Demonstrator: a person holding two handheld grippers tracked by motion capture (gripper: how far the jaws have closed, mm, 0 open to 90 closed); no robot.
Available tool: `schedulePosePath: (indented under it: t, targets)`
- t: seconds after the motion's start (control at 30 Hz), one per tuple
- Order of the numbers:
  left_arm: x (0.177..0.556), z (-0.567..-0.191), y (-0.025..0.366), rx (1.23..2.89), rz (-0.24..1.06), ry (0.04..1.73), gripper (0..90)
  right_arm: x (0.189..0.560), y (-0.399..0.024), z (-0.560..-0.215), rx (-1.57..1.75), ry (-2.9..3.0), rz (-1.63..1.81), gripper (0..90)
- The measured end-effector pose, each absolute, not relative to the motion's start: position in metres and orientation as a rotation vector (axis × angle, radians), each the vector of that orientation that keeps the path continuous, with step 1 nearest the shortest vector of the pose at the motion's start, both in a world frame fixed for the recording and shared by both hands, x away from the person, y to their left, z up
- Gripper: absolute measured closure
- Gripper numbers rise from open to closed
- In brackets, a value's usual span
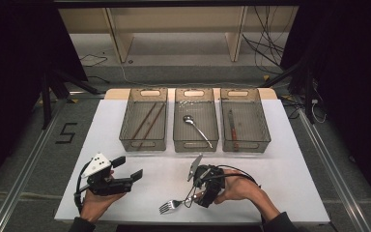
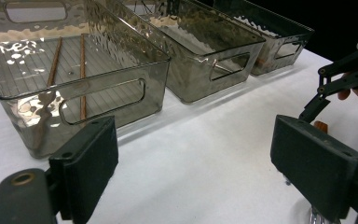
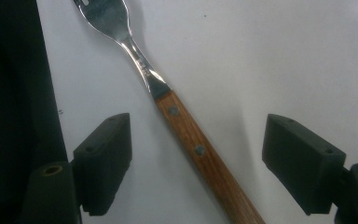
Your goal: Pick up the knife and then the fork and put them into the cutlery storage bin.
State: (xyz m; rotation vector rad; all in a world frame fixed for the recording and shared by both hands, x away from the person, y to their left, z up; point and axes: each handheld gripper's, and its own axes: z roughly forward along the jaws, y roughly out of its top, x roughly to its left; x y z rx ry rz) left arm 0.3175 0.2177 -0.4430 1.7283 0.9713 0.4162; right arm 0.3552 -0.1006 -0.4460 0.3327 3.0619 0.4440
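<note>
Three clear bins stood in a row at the far side of the white bench (image 1: 125, 193): the left bin (image 1: 144, 140) held chopsticks (image 1: 146, 121), the middle bin (image 1: 196, 142) a spoon (image 1: 196, 129), and the right bin (image 1: 245, 141) something long with a brown handle, maybe a knife (image 1: 232, 126), though it was too small to tell. So this sorting seemed mostly done, and only the fork (image 1: 170, 205) was left, lying flat on the bench near the front edge, well apart from the bins. The right hand-held gripper (image 3: 196, 154) was over it with the jaws released, one on each side of the wooden handle and not touching it; I judged that the grasp was not yet made, and the lift and the placing in a bin remained. The left hand-held gripper (image 1: 128, 170) hovered over the left part of the bench, also released and holding nothing. The right gripper view showed what the high view could not: the two rivets in the fork handle and the clear gap between the pads and the wood. The left gripper view showed the chopsticks through the rippled wall of the left bin, and the other hand-held gripper at its right edge. The high view alone gave the whole row and what lay in each bin.
</note>
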Motion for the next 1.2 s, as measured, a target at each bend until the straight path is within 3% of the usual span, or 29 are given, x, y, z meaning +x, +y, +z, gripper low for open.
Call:
schedulePosePath:
  t: [0.37, 1.2]
  targets:
    - [0.318, -0.443, 0.218, 1.730, 0.416, 0.970, 14.6, 0.354, -0.096, -0.452, 0.289, 3.077, 0.364, 44.4]
    - [0.317, -0.443, 0.217, 1.733, 0.414, 0.970, 14.6, 0.350, -0.088, -0.457, 0.190, 3.101, 0.289, 70.5]
